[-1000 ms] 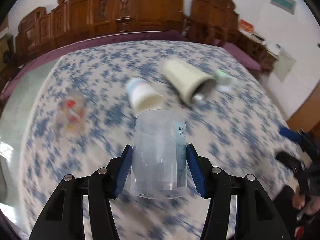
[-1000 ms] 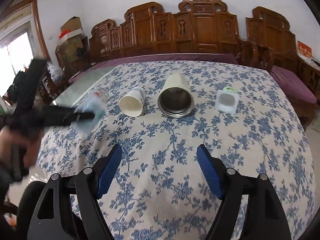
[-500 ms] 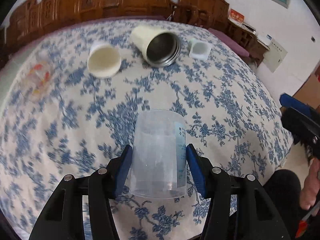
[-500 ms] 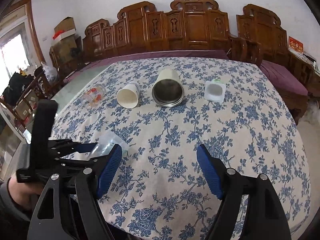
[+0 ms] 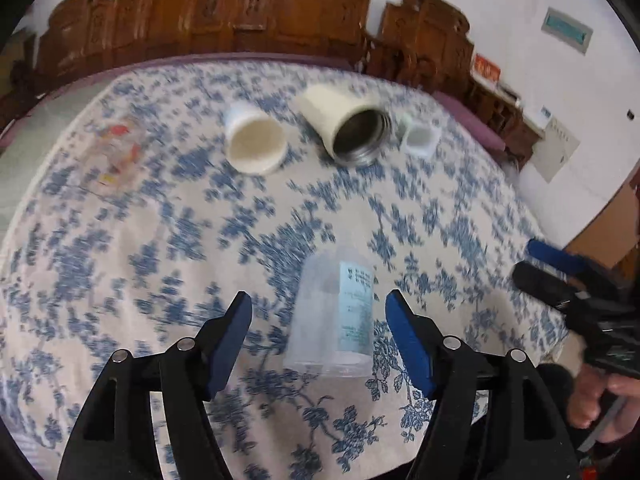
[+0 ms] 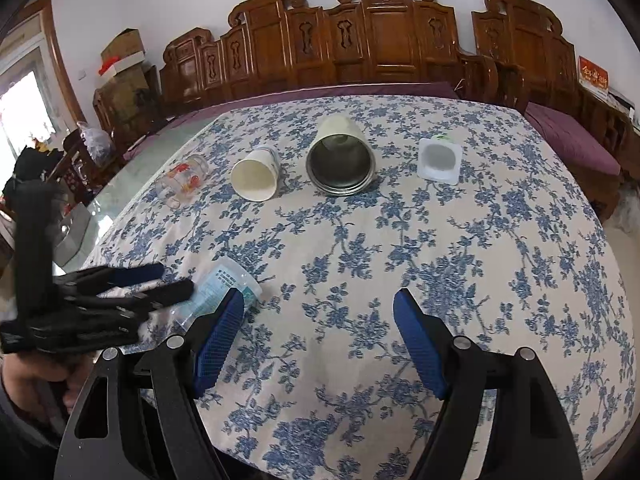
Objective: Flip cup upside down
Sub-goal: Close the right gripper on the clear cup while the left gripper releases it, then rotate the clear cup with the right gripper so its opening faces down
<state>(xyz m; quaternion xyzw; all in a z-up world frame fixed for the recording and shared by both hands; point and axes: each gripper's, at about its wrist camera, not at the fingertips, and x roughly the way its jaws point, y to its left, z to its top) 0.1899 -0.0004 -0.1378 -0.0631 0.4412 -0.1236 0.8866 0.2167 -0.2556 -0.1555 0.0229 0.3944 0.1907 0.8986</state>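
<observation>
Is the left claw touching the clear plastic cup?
Apart. In the left wrist view, the left claw stands open, and tablecloth shows between each blue finger and the clear plastic cup.

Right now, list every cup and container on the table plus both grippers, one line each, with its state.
clear plastic cup: upside down, wide rim on the tablecloth, released, between open fingers.
left gripper: open, not touching the cup.
right gripper: open, empty.
paper cup: on its side, mouth toward the camera.
steel-lined tumbler: on its side, mouth toward the camera.
printed glass: on its side.
square white tub: on its side, opening toward the camera.
</observation>
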